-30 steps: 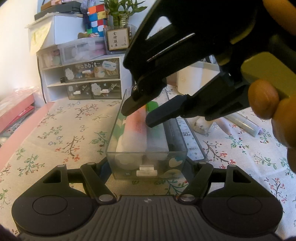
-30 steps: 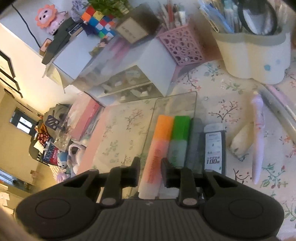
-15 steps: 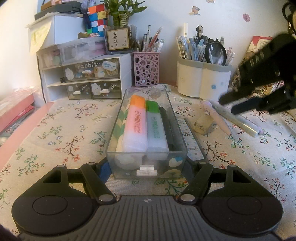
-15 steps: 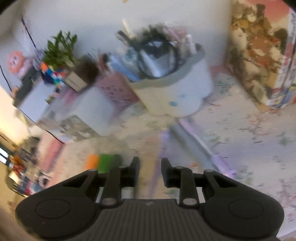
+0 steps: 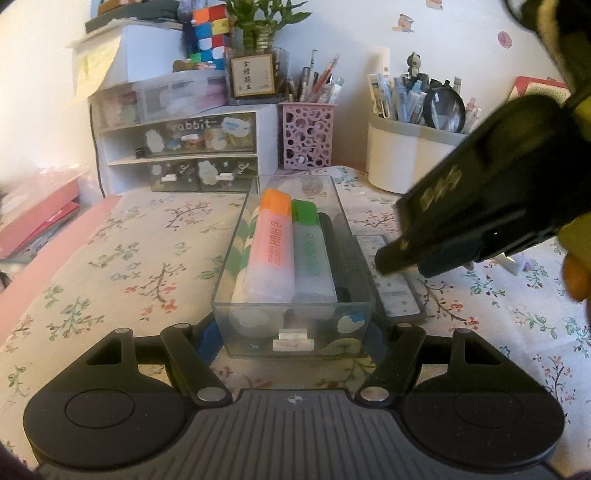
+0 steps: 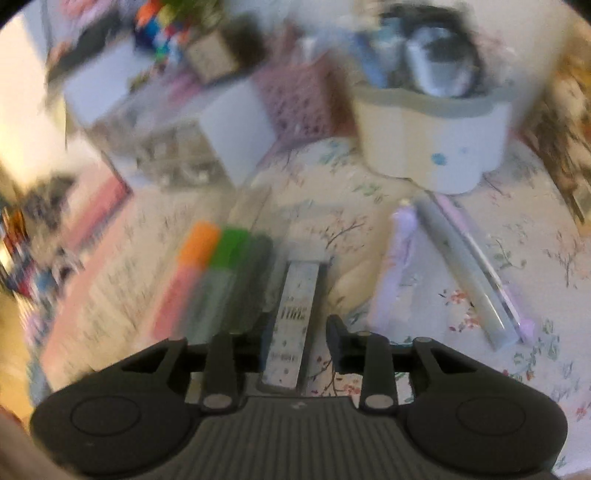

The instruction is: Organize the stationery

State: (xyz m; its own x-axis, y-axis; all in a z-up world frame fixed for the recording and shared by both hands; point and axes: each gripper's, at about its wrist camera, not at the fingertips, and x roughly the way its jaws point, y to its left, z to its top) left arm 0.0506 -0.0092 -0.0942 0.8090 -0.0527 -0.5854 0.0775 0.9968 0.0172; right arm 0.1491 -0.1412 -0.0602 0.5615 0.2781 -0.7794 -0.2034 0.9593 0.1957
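The floral tablecloth (image 5: 122, 258) carries a clear drawer (image 5: 295, 325) near its middle, held across its front end between the left gripper's (image 5: 295, 343) fingers; inside lie an orange highlighter (image 5: 267, 243) and green highlighter (image 5: 310, 251); the right gripper (image 6: 295, 332), fingers apart, straddles the lead case (image 6: 291, 314) just beside the drawer.

A home desk corner: floral tablecloth (image 5: 122, 266), small drawer unit (image 5: 177, 147) (labelled "rabbit"), pink pen holder (image 5: 308, 134), potted plant (image 5: 264, 22), Rubik's cube (image 5: 210, 31).
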